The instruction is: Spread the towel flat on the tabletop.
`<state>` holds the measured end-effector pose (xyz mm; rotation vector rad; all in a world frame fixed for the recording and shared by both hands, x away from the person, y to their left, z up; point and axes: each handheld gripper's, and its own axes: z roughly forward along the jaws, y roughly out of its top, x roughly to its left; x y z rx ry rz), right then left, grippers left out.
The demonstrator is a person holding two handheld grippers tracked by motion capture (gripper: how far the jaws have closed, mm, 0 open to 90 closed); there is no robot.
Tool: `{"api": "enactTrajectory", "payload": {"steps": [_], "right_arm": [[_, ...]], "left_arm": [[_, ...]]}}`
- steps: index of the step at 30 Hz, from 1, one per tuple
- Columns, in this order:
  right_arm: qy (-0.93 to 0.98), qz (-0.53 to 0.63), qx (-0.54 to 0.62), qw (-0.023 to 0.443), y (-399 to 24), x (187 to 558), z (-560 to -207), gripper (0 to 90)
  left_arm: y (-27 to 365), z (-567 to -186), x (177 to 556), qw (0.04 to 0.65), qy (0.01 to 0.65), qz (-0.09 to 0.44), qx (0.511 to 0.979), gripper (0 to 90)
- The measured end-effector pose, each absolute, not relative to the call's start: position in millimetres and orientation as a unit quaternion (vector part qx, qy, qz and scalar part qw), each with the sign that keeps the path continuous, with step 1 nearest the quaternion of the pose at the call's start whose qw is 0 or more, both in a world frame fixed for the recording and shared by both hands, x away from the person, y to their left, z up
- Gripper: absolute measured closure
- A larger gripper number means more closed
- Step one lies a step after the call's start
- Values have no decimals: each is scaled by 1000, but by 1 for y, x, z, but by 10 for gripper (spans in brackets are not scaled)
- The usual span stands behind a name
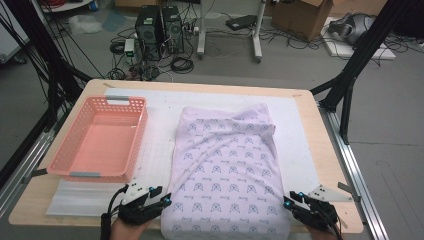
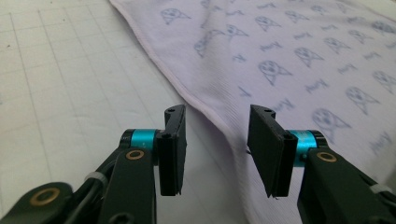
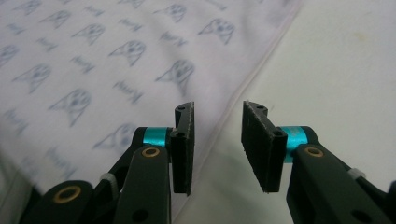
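Both tools sit at the near edge of the worktop (image 1: 320,150), one at each near corner of the cloth (image 1: 225,170). On the left tool (image 1: 150,202) the jaws stand apart, and the cloth's left hem runs up between them without being pinched. On the right tool (image 1: 300,205) the jaws are apart too, with the right hem in the gap, not squeezed. From there the cloth lies flat and stretches long-ways away toward the far side, bunched at its far end. Each hand is next to its own corner. Off to the left sits a pink basket (image 1: 100,137), with nothing in it.
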<state>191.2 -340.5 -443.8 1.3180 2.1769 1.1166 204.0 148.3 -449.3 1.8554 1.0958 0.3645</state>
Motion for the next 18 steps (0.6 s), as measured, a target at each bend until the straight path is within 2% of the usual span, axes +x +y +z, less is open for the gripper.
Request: {"api": "enactTrajectory", "payload": {"steps": [3, 4, 5, 6, 7, 8, 9, 18], "right_arm": [[769, 387, 476, 181, -337, 205, -448, 662], [772, 382, 474, 180, -335, 209, -450, 673], [773, 380, 473, 184, -333, 210, -451, 697], [776, 382, 467, 182, -332, 211, -451, 774], [779, 385, 462, 176, -331, 211, -451, 855], [783, 385, 455, 176, -330, 210, -451, 874], [785, 382, 454, 178, -328, 208, -450, 878], [796, 389, 439, 151, -342, 178, -446, 889]], "left_arm": [[140, -454, 216, 454, 445, 121, 762, 571], [136, -456, 215, 453, 439, 130, 765, 574], [133, -456, 215, 449, 435, 139, 768, 582], [130, -456, 213, 442, 435, 154, 769, 612], [129, -457, 211, 434, 429, 174, 773, 682], [130, -457, 210, 438, 425, 165, 775, 793], [131, -456, 210, 439, 434, 157, 771, 852], [150, -454, 174, 438, 432, 132, 777, 863]]}}
